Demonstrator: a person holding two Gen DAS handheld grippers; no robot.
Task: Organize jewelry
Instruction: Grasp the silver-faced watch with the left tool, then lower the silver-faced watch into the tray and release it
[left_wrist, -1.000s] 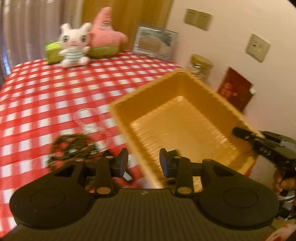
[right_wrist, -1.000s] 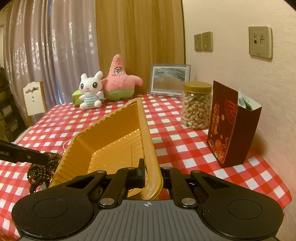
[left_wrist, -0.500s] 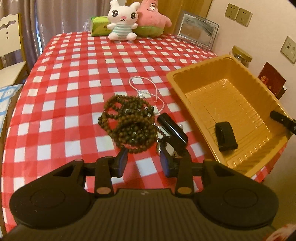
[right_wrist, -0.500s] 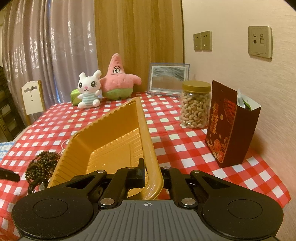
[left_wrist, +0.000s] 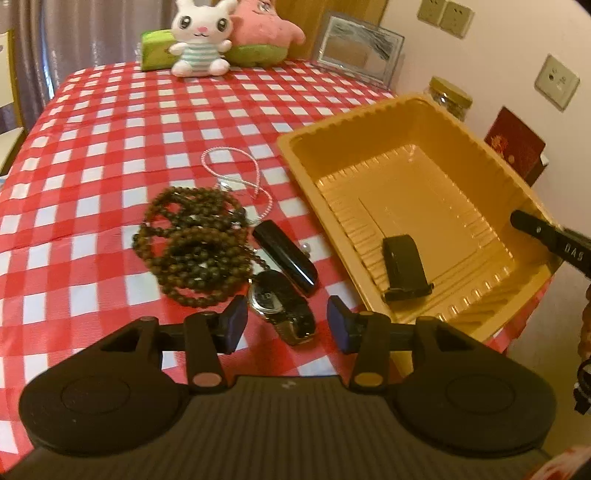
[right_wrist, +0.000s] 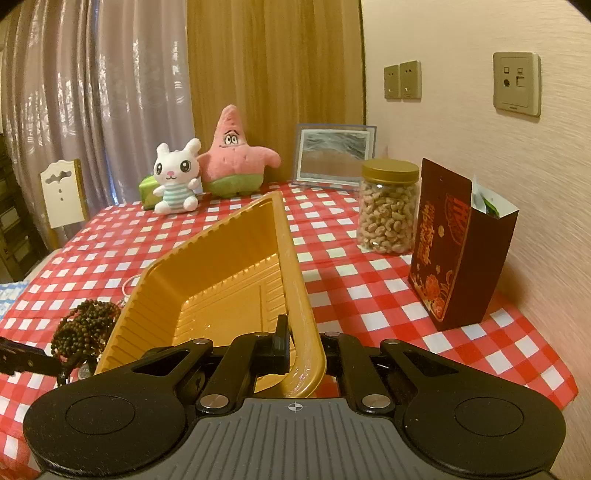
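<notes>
On your far left, across the red-and-white checked tablecloth (left_wrist: 110, 155), the dark bead necklace (left_wrist: 192, 243) lies coiled in a loose heap. Just beyond it a thin pink-and-white cord (left_wrist: 236, 173) loops toward the far side. To the right of the beads, a slim black case (left_wrist: 286, 254) lies at a slant, its near end just beside the wristwatch (left_wrist: 280, 310), which sits on the cloth nearest you.

Your left gripper (left_wrist: 286, 325) hangs above that watch with its jaws opening; the watch shows in the gap between them, but the pads are not pressing on it.

Further right stands the yellow plastic tray (left_wrist: 417, 110), and a black clip-like piece (left_wrist: 404, 267) lies on its ribbed floor toward the near end. Your right gripper (right_wrist: 304, 350) is clamped on the tray's near right rim, one finger inside the wall and one outside, the jaws nearly together on the thin plastic. In the left wrist view its black fingertip (left_wrist: 532, 227) reaches in over that rim.

Right of the tray, near the wall, stand a jar of nuts (right_wrist: 388, 206) and a dark red paper bag (right_wrist: 454, 251). At the far edge of the table sit a white bunny toy (right_wrist: 177, 177), a pink star plush (right_wrist: 236, 155) and a framed picture (right_wrist: 334, 157).
</notes>
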